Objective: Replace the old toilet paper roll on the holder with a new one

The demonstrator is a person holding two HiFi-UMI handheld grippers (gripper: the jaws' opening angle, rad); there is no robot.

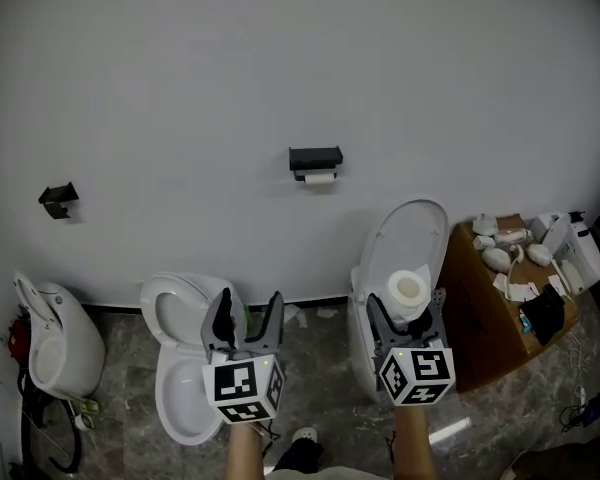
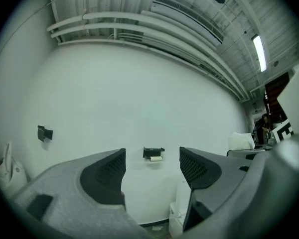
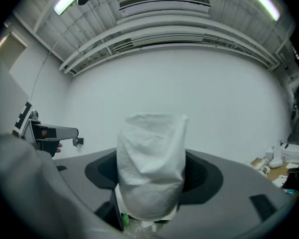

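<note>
White new roll (image 1: 410, 290) stands upright, clamped between the jaws of the right gripper (image 1: 408, 314). The left gripper (image 1: 248, 316) is wide open and empty. The holder (image 1: 315, 157) with the thin old roll (image 1: 320, 178) is on the wall (image 1: 280, 68), well apart from both.

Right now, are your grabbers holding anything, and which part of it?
The right gripper holds a new toilet paper roll, its fingers pressing the roll's soft curved sides, hole facing up. The left gripper is open and holds nothing.
</note>
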